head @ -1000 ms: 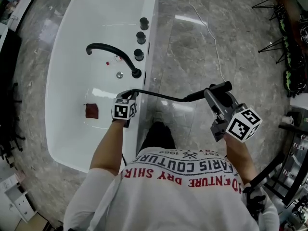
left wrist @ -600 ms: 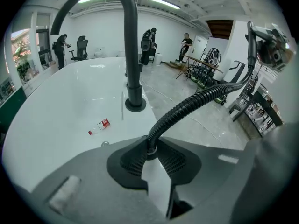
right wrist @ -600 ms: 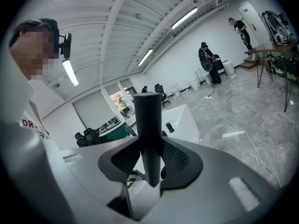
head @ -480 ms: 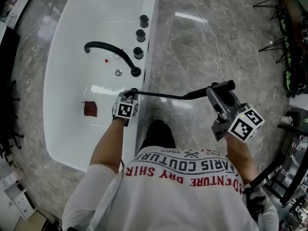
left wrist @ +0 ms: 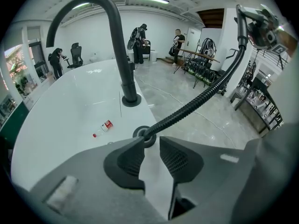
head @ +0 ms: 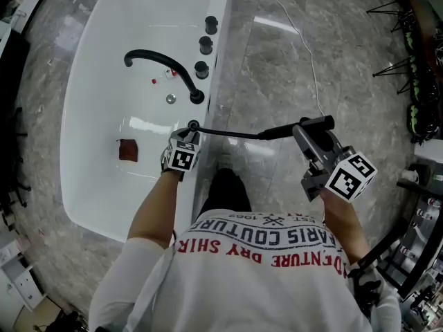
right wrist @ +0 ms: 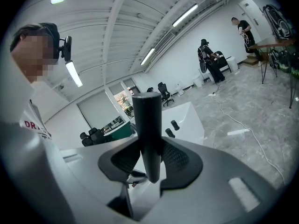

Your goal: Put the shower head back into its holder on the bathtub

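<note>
A black shower head is clamped upright between the pads of my right gripper, out over the floor to the right of the white bathtub. In the right gripper view its handle fills the gap of the right gripper. Its ribbed black hose runs left into the round holder ring on the tub's rim. My left gripper points down just before that ring. The left gripper's jaws have just been opening; the hose leaves the ring beyond the tips, and nothing sits between the pads.
A curved black faucet and three black knobs stand on the rim beyond the ring. In the tub lie a small bottle, a drain and a dark red thing. A white cable crosses the floor; people stand far off.
The hose's raised arc beside the left gripper has flattened, so it now runs straight out of the ring. The left gripper has sunk slightly toward the rim. The right gripper has kept its place.
</note>
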`<state>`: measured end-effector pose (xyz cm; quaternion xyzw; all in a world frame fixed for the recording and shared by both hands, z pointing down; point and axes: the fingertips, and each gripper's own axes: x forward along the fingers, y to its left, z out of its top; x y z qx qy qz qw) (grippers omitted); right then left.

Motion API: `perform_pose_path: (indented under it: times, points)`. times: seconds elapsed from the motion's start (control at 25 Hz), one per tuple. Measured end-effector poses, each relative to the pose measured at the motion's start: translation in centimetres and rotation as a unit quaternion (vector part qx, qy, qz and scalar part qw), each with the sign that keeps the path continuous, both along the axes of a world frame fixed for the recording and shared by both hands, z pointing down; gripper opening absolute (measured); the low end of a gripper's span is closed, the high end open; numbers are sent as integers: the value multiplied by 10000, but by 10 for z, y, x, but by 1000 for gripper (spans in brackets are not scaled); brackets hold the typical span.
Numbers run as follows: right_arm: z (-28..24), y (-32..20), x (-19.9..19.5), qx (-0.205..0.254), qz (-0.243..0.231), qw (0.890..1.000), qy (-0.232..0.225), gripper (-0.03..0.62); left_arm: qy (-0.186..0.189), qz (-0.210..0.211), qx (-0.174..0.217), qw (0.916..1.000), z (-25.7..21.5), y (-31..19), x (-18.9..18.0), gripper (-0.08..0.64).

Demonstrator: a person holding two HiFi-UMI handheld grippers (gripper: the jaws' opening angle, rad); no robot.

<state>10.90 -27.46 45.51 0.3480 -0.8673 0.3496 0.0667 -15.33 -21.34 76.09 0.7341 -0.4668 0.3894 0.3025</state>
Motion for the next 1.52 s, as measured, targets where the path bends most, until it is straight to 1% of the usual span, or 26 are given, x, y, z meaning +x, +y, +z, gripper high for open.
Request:
perform_pose_path:
  times: [0.12, 0.2, 0.24, 0.32, 0.36, 0.4, 0.48, 0.6, 0.68, 0.8, 0.92, 1.12, 1.28, 1.4, 1.52]
  points:
    - [1, 5, -3, -18, -20, 10000, -27, 135, 96, -14, 150, 9998, -10, 4, -1, 110]
    - [-1, 7, -7, -18, -56, 10000, -63, 135, 202, -84, 273, 9994, -26, 5, -1, 109]
    - [-2, 7, -10, -8, -84, 9999, -76, 135, 298, -132, 341, 9989, -36, 5, 1, 109]
    - [-5, 9, -16, 21, -162, 9998, -101, 135, 609, -239, 484, 9967, -56, 7, 7, 103]
    - [-6, 9, -20, 41, -207, 9997, -116, 135, 763, -296, 567, 9950, -66, 8, 10, 90]
    - [-7, 9, -24, 64, -251, 9996, -133, 135, 882, -352, 663, 9933, -75, 9, 11, 58]
    - [-7, 9, -35, 112, -341, 9992, -159, 135, 1030, -445, 844, 9901, -88, 9, 11, 6]
    - [-1, 11, -56, 169, -500, 9985, -174, 135, 1140, -479, 1024, 9870, -104, 13, 9, 2]
    - [-2, 12, -69, 201, -637, 9976, -193, 135, 1299, -469, 1126, 9840, -122, 17, 14, 2]
    - [-9, 11, -86, 257, -834, 9959, -259, 135, 1661, -558, 1199, 9772, -153, 24, 24, 2]
    - [-13, 12, -101, 301, -1010, 9939, -317, 135, 1875, -653, 1206, 9726, -173, 32, 28, 2]
    - [-11, 12, -134, 353, -1231, 9912, -332, 135, 2112, -782, 1294, 9657, -198, 39, 14, 2]
    - [-4, 9, -150, 343, -1315, 9902, -314, 135, 2300, -885, 1332, 9600, -213, 46, 8, 2]
    - [4, 6, -163, 394, -1433, 9887, -207, 135, 2313, -917, 1383, 9586, -221, 47, 4, 2]
    - [16, 3, -180, 501, -1600, 9858, 4, 135, 2348, -972, 1431, 9565, -227, 47, -1, 2]
